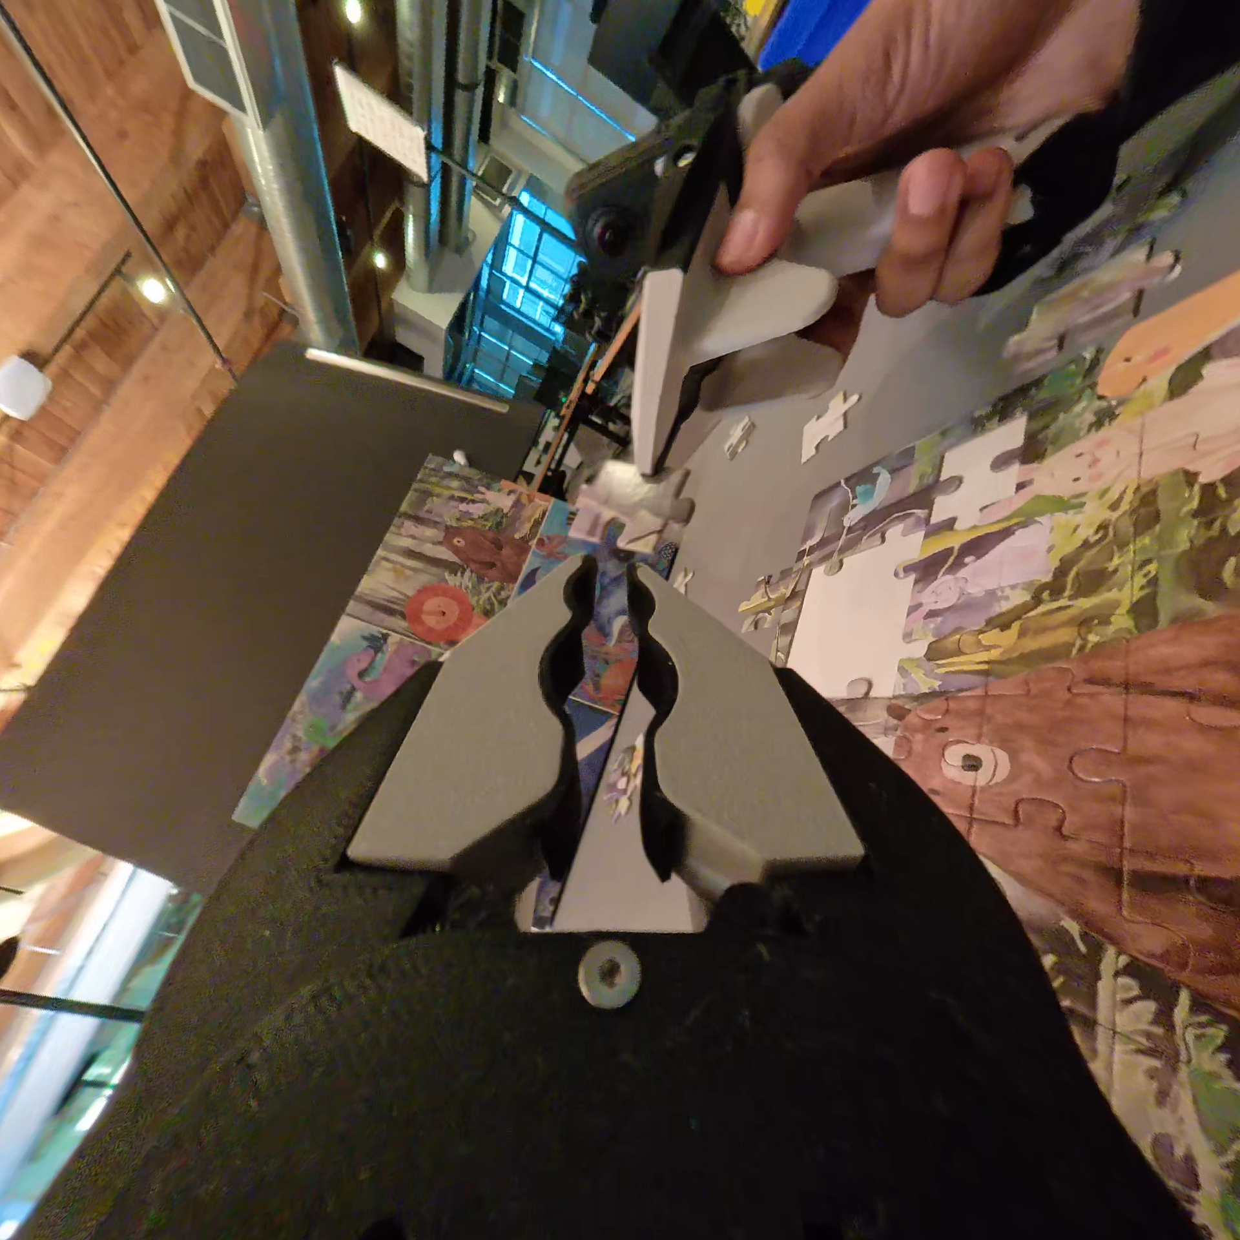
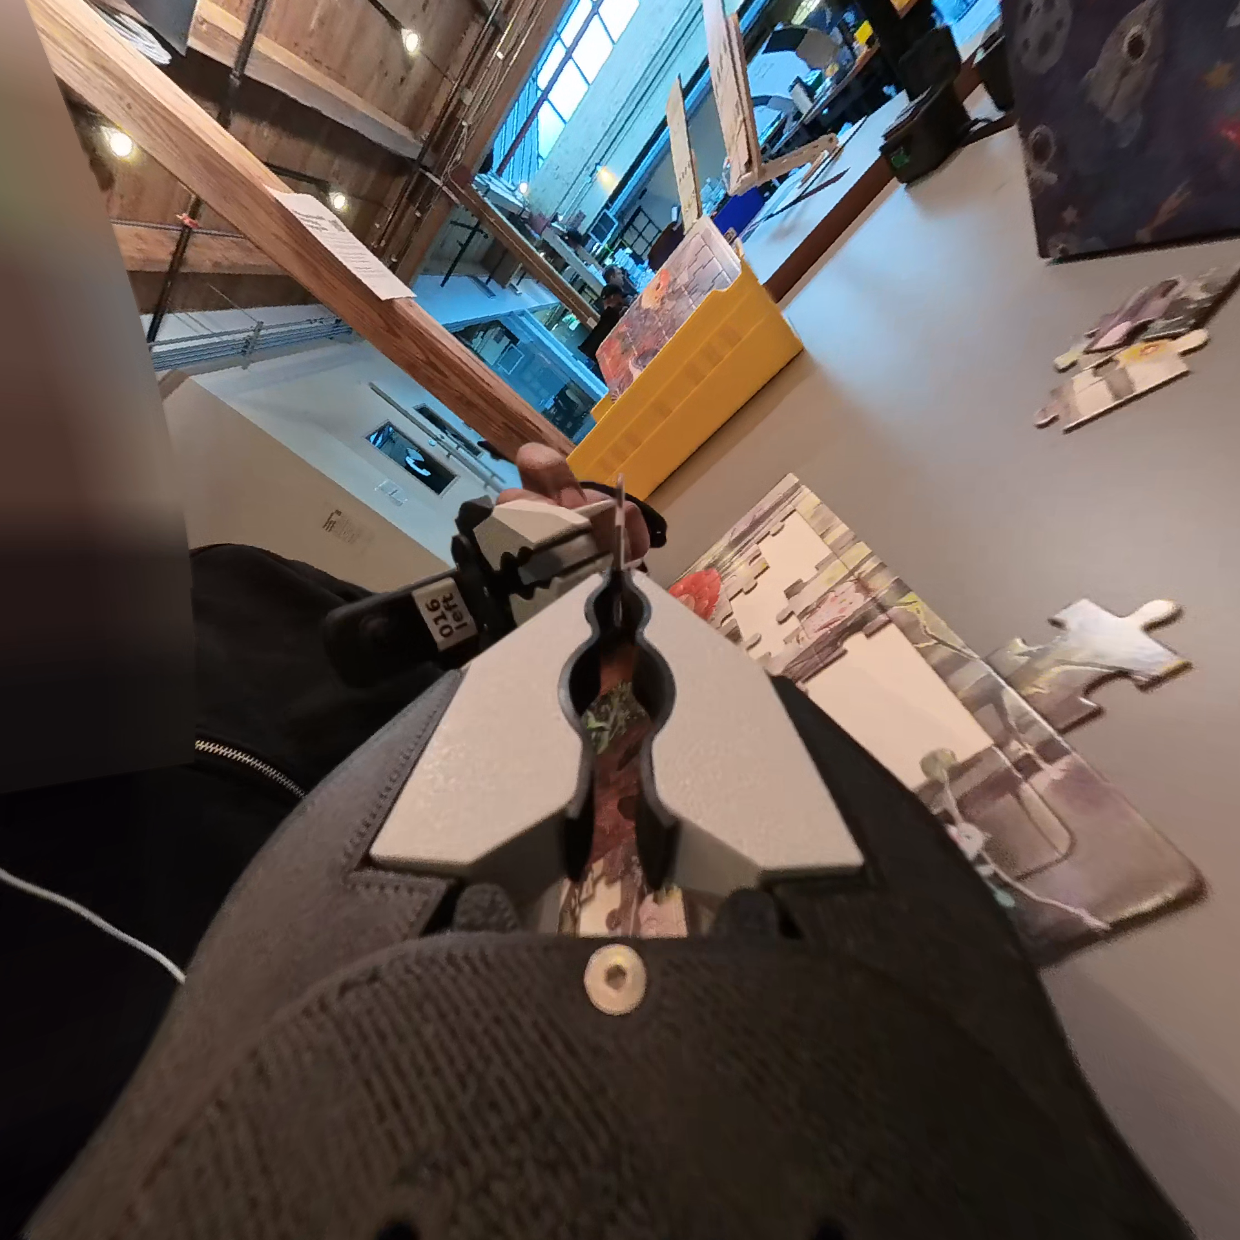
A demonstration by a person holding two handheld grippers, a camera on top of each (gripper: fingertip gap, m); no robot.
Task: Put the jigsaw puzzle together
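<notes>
The partly built jigsaw puzzle (image 1: 1047,678) lies on the grey table (image 1: 939,362), with white gaps (image 1: 852,604) in it. It also shows in the right wrist view (image 2: 953,758). My right gripper (image 2: 618,582) is shut on one puzzle piece (image 2: 619,530), seen edge-on and held above the table. In the left wrist view a hand holds this gripper (image 1: 654,466), which pinches the pale piece (image 1: 661,500). My left gripper (image 1: 616,567) is slightly open and empty, with its tips just short of that piece. It shows behind the piece in the right wrist view (image 2: 590,530).
Loose pieces (image 1: 829,416) and a small joined cluster (image 1: 1100,302) lie beyond the puzzle. One loose piece (image 2: 1100,644) lies beside its edge. A colourful picture box (image 1: 436,604), a yellow bin (image 2: 698,382) and a dark box (image 2: 1127,121) stand at the table's far side. Across from one pair of fingers to the other is roughly 5 cm.
</notes>
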